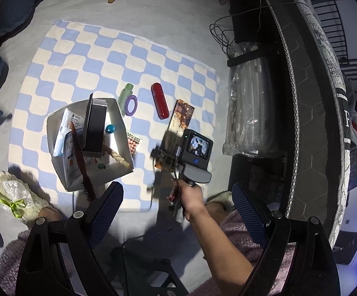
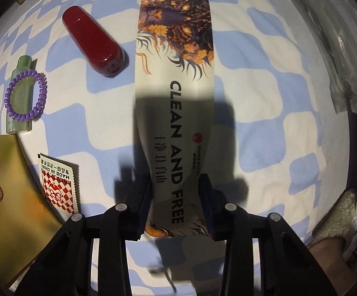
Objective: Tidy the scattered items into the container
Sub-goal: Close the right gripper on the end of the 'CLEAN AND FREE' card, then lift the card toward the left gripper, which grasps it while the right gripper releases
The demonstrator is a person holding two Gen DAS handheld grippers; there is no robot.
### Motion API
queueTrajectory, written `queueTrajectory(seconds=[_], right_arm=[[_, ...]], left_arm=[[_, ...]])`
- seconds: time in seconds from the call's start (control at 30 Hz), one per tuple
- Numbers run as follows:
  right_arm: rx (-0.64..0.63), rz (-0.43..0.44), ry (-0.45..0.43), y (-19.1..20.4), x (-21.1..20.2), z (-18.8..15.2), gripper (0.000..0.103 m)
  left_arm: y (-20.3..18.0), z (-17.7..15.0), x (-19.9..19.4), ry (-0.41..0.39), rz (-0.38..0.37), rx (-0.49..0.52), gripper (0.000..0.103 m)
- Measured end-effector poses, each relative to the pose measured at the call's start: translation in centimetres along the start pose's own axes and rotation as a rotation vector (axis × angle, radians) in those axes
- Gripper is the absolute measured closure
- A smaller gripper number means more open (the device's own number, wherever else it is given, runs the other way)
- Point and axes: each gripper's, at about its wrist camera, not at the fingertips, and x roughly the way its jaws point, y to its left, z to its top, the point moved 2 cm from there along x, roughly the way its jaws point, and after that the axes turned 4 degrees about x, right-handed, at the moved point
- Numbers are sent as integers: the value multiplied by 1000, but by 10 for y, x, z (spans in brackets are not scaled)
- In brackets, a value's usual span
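A long printed box [image 2: 176, 93] reading "CLEAN AND FREE" lies on the blue-and-white checked cloth [image 2: 265, 61]. My right gripper [image 2: 174, 197] points straight down with its pads against both long sides of the box's near end. A red case [image 2: 92, 39], a green bottle [image 2: 20, 113] with a purple coil hair tie [image 2: 41, 91] on it, and a red-checked sachet [image 2: 57, 187] lie to the left. The white container [image 1: 115, 108] holds a black box, a hairbrush and packets. My left gripper [image 1: 178, 197] hovers open above, holding nothing.
A person's slippered feet [image 1: 18, 197] [image 2: 336, 222] rest at the cloth's near edge. A plastic-wrapped bundle [image 1: 252, 113] and a dark upright mattress edge [image 1: 302, 98] border the right side, with cables [image 1: 220, 34] behind. The container's gold outer side [image 2: 5, 197] is beside the sachet.
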Motion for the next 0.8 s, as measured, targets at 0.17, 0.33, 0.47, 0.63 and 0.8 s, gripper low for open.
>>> queueTrajectory(seconds=[0.17,0.33,0.47,0.63,0.8], right_arm=[[19,60,11,-26,-8,-20,67],[27,152,-64,-55,-43,-41,67],[-25,170,-142,-55,-89,-22,67],[-46,237,-206,-74,-152,-31,67],[-100,317,-270,-75,-221,-49,66]], left_arm=[[-9,-5,-10,-53,58,29,14],[-31,-14,-25,-134,116,125,14],[-46,-25,-28,-177,208,176,14],[-64,-36,-24,-203,243,220,14],[-76,-35,-14,-219,296,247,14]])
